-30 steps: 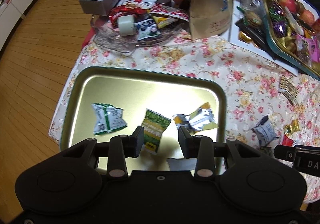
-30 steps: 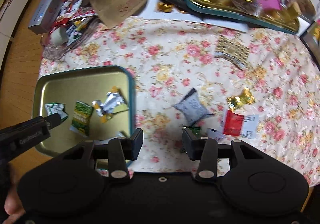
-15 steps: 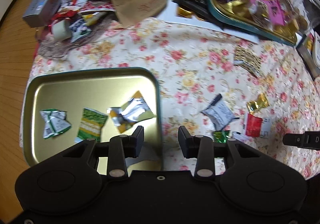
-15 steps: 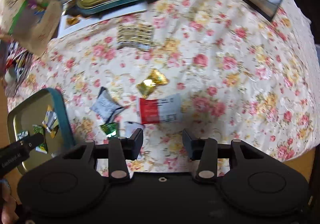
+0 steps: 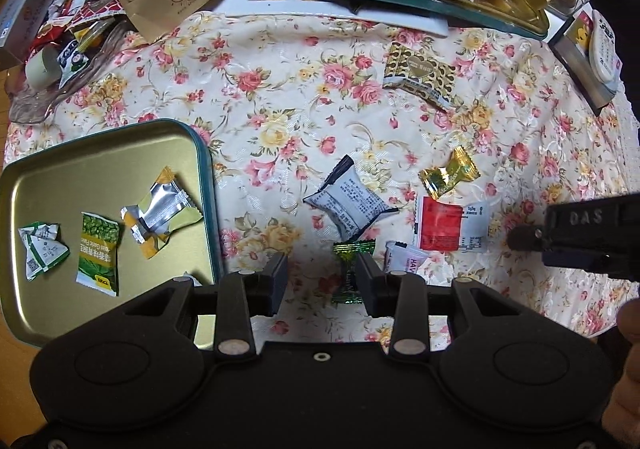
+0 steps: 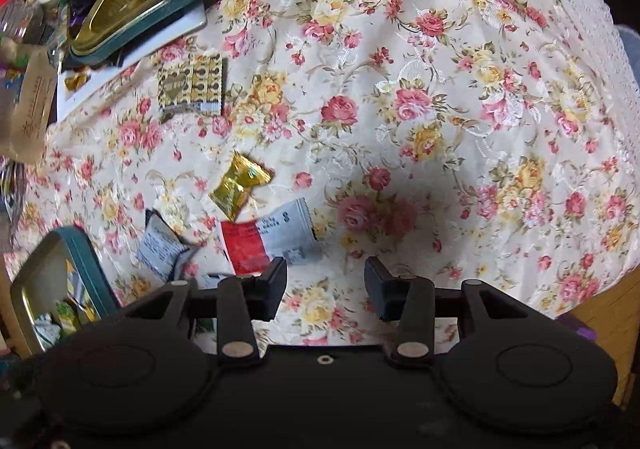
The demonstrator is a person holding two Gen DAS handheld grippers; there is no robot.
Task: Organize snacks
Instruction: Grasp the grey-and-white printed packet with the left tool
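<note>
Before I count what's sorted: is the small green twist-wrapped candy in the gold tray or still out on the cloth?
Out. The green candy lies on the floral cloth, right of the tray, between the open left gripper fingers.

Both your wrist cameras look steeply down on the cloth [image 5: 280, 89] from close above. The left one also takes in the tin [image 5: 206, 177], the right one the table's far side. They share the red packet [image 5: 440, 225] (and its neighbours).
</note>
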